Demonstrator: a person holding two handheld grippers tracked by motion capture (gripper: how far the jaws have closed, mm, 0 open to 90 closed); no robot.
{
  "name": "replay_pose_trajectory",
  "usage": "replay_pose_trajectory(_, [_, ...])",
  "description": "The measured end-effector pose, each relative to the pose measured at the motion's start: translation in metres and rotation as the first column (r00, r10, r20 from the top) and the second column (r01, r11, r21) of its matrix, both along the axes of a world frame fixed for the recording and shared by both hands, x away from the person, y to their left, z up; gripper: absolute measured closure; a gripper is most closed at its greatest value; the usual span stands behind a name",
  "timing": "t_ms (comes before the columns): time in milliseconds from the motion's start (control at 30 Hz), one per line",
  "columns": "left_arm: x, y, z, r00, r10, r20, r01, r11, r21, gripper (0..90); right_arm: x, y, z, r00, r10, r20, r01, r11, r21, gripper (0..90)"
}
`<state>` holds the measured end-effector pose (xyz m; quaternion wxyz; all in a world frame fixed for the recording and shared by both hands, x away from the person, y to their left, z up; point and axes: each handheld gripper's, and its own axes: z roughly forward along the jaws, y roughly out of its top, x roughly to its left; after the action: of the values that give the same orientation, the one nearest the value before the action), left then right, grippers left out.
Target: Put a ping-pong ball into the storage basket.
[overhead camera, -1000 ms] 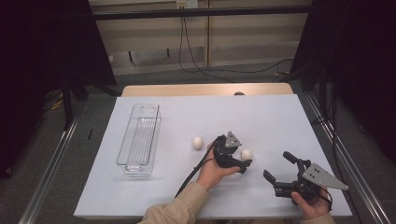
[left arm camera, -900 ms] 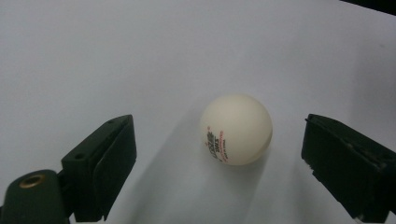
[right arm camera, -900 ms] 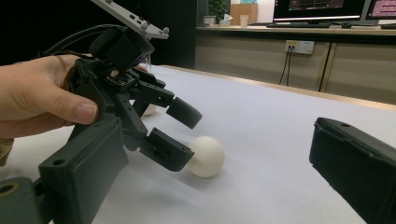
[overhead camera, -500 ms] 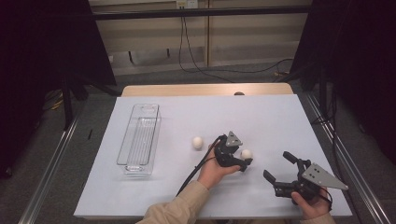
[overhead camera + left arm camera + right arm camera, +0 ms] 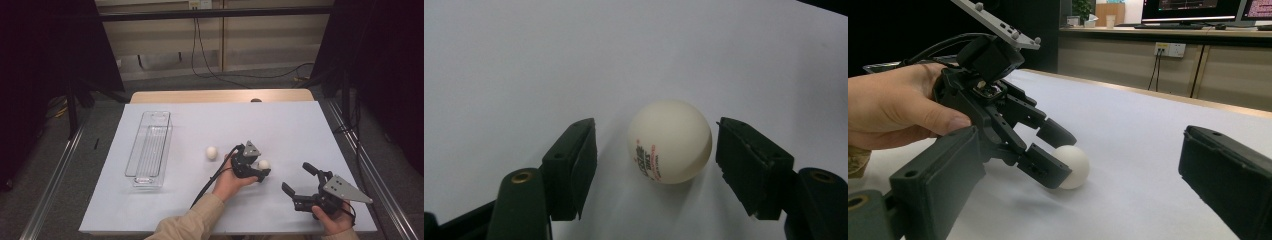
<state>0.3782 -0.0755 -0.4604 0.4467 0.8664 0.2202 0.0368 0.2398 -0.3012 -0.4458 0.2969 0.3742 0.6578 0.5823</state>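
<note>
Left gripper jaws closing around the ball, not yet pressing, right gripper spread idle; off-centre squeeze could squirt it across the worktop.

table: white top | on it: clear tray (empty), two white balls

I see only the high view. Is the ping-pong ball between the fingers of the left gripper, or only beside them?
Observer: Between them. In the left gripper view the ping-pong ball sits between the fingers of the left gripper. They have just been closing, and a gap shows at each side.
Operator: Is it lifted?
Observer: No. The right gripper view shows it resting on the white table.
Operator: Any marking on it?
Observer: Small red and dark print, too small to read.
</note>
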Motion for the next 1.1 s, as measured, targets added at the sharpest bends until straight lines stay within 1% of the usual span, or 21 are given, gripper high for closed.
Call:
replay_pose_trajectory(67, [-0.0001, -0.0011, -0.0007, 1.0000, -0.005, 0.000, 0.005, 1.0000, 0.007, 34.3, 0.0000, 0.0001, 0.0001, 1.0000, -0.001, 0.000, 0.001, 1.0000, 0.001, 2.9])
replay_pose_trajectory(167, [-0.0003, -0.0027, -0.0009, 1.0000, -0.004, -0.004, 0.005, 1.0000, 0.003, 35.3, 0.0001, 0.0002, 0.0001, 1.0000, -0.001, 0.000, 0.001, 1.0000, 0.001, 2.9])
replay_pose_trajectory(233, [0.0003, -0.0038, -0.0004, 0.9999, -0.013, 0.000, 0.013, 0.9998, 0.013, 35.8, 0.0000, 0.0001, 0.0000, 1.0000, 0.003, -0.001, -0.003, 1.0000, -0.002, 2.9])
replay_pose_trajectory(467, [0.0010, -0.0077, -0.0019, 0.9998, -0.022, -0.006, 0.022, 0.9992, 0.035, 38.8, 0.0000, -0.0001, -0.0001, 1.0000, 0.001, -0.001, -0.001, 1.0000, 0.000, 3.0])
replay_pose_trajectory(533, [0.0014, -0.0085, -0.0020, 0.9996, -0.024, -0.011, 0.024, 0.9985, 0.049, 38.9, 0.0001, -0.0004, -0.0001, 1.0000, 0.001, -0.001, -0.001, 1.0000, -0.001, 3.0])
replay_pose_trajectory(600, [0.0016, -0.0095, -0.0026, 0.9993, -0.033, -0.016, 0.034, 0.9981, 0.051, 41.9, -0.0001, -0.0003, -0.0001, 1.0000, 0.001, -0.002, -0.001, 1.0000, -0.001, 3.0])
replay_pose_trajectory(633, [0.0014, -0.0097, -0.0026, 0.9995, -0.029, -0.013, 0.029, 0.9981, 0.054, 43.5, -0.0002, -0.0003, -0.0001, 1.0000, 0.002, -0.001, -0.002, 1.0000, -0.003, 3.0])
replay_pose_trajectory(700, [0.0014, -0.0092, -0.0024, 0.9991, -0.037, -0.019, 0.038, 0.9980, 0.050, 50.4, -0.0005, -0.0002, 0.0000, 1.0000, 0.003, 0.000, -0.003, 1.0000, -0.005, 3.0])
replay_pose_trajectory(733, [0.0015, -0.0090, -0.0024, 0.9992, -0.035, -0.020, 0.036, 0.9982, 0.048, 50.8, -0.0006, -0.0002, 0.0001, 1.0000, 0.003, 0.001, -0.003, 1.0000, -0.007, 3.0])
replay_pose_trajectory(767, [0.0024, -0.0084, -0.0025, 0.9989, -0.037, -0.029, 0.038, 0.9986, 0.035, 50.9, -0.0006, -0.0001, 0.0002, 1.0000, 0.002, 0.001, -0.002, 1.0000, -0.007, 3.0])
replay_pose_trajectory(867, [0.0038, -0.0062, -0.0021, 0.9988, -0.025, -0.043, 0.026, 0.9995, 0.019, 51.0, -0.0006, -0.0003, 0.0002, 1.0000, 0.002, 0.002, -0.002, 1.0000, -0.008, 3.1])
replay_pose_trajectory(933, [0.0042, -0.0048, -0.0014, 0.9989, -0.021, -0.041, 0.022, 0.9997, 0.012, 51.0, -0.0008, -0.0005, 0.0003, 1.0000, 0.000, 0.001, 0.000, 1.0000, -0.008, 3.1])
replay_pose_trajectory(967, [0.0037, -0.0042, -0.0001, 0.9984, -0.026, -0.050, 0.027, 0.9996, 0.012, 51.0, -0.0009, -0.0006, 0.0003, 1.0000, 0.000, 0.001, 0.000, 1.0000, -0.007, 3.1])
replay_pose_trajectory(1100, [0.0017, -0.0026, 0.0032, 0.9981, -0.031, -0.053, 0.032, 0.9995, 0.004, 51.0, -0.0007, -0.0011, 0.0002, 1.0000, -0.001, 0.001, 0.001, 1.0000, -0.004, 3.1])
